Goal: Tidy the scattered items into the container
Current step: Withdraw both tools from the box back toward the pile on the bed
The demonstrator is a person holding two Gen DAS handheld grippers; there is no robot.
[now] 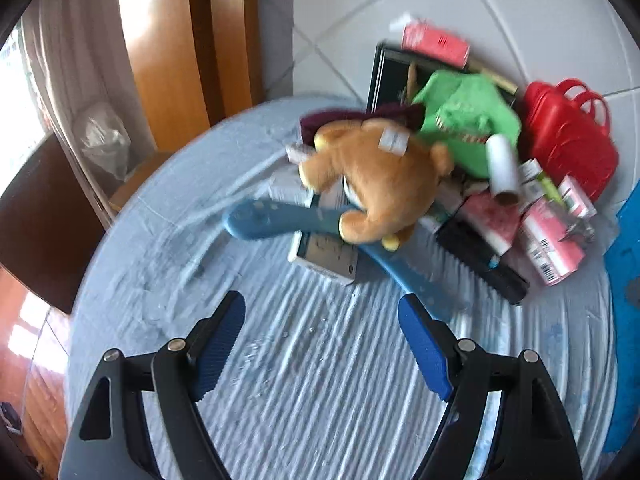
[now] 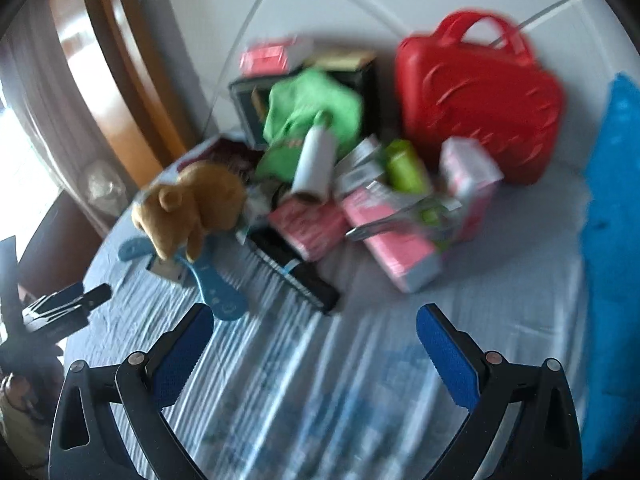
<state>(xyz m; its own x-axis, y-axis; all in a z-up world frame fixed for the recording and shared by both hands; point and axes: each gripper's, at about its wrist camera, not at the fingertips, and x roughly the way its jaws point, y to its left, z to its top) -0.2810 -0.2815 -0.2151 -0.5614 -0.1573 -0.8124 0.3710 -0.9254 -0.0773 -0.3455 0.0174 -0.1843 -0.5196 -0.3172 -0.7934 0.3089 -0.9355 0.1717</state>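
A pile of items lies on a pale blue cloth [image 1: 312, 364]. A brown teddy bear [image 1: 380, 176] lies on a blue hanger-like piece [image 1: 272, 216] and a flat box [image 1: 324, 256]. Behind stand a black box container [image 1: 384, 76], a green cloth [image 1: 464, 116], a white roll [image 1: 504, 168], pink boxes [image 1: 548, 240], a black comb [image 1: 480, 260] and a red case [image 1: 568, 136]. My left gripper [image 1: 322, 316] is open and empty, short of the bear. My right gripper [image 2: 316, 320] is open and empty, short of the comb [image 2: 296, 268] and pink boxes [image 2: 396, 248].
The bear [image 2: 188, 204], the red case [image 2: 480, 108] and the black box [image 2: 248, 100] also show in the right wrist view. A blue bag [image 2: 616, 240] lies at the right. A wooden door frame [image 1: 168, 60] and a white tiled wall [image 1: 500, 8] stand behind.
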